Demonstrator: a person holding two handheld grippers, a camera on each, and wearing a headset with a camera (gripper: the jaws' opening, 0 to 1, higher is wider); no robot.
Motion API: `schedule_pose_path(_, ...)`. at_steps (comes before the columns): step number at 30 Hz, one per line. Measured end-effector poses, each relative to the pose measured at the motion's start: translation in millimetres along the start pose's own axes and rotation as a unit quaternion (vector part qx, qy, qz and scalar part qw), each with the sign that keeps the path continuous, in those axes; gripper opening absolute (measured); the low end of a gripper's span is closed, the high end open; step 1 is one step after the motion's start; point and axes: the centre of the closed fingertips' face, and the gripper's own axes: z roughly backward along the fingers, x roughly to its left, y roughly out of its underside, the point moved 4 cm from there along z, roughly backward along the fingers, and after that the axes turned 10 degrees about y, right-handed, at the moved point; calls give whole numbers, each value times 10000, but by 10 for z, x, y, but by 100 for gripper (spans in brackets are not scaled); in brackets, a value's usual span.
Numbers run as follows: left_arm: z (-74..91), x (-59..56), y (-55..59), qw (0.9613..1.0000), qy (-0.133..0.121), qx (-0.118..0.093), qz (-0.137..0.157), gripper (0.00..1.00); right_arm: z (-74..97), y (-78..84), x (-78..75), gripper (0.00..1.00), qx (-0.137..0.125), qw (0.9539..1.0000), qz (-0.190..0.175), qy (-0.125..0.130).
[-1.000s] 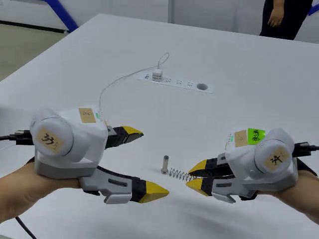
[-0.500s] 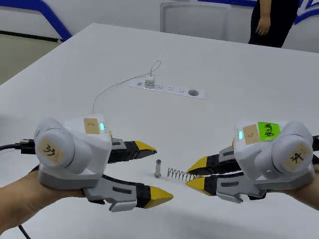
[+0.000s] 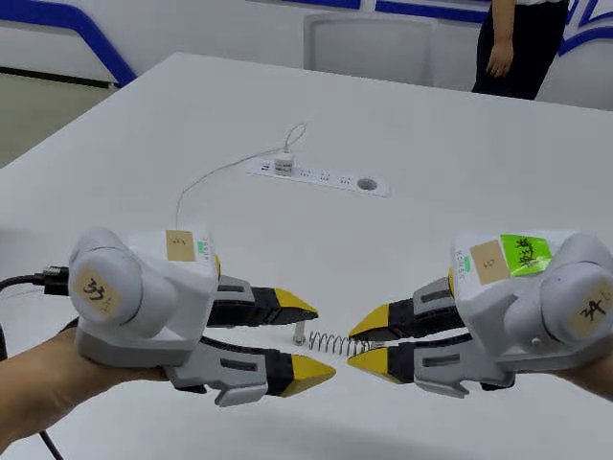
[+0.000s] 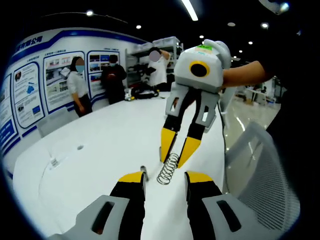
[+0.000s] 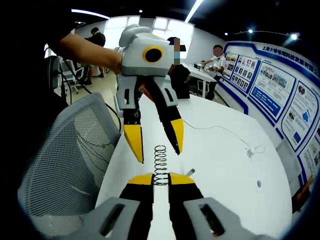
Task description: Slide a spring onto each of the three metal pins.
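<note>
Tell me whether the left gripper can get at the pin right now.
Probably yes: the left gripper is open and the pin stands just ahead by one jaw tip, though the spring held by the right gripper crowds it.

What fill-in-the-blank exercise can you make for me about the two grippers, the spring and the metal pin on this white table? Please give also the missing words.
1. The right gripper is shut on one end of the ____.
2. The left gripper has its jaws ____.
3. The metal pin stands ____ on the table.

Missing words: spring; open; upright.
</note>
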Motion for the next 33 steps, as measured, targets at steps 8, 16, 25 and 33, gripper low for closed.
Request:
schedule_pose_path(8, -21, -48, 0, 9999, 106, 12, 1, 21, 5, -68, 18, 11, -90, 9998, 161, -92)
schedule_pose_path(16, -35, -46, -41, 9998, 176, -64, -16, 15, 18, -74, 26, 11, -109, 9996, 204, -153)
schedule_pose_path(25, -51, -46, -26, 9998, 212, -56, -35, 13, 22, -60, 31, 11, -85, 9996, 205, -188)
schedule_pose_path(33, -54, -55, -8, 9989, 265, 76, -385, 11, 9, -70, 28, 11, -34, 9994, 291, -194)
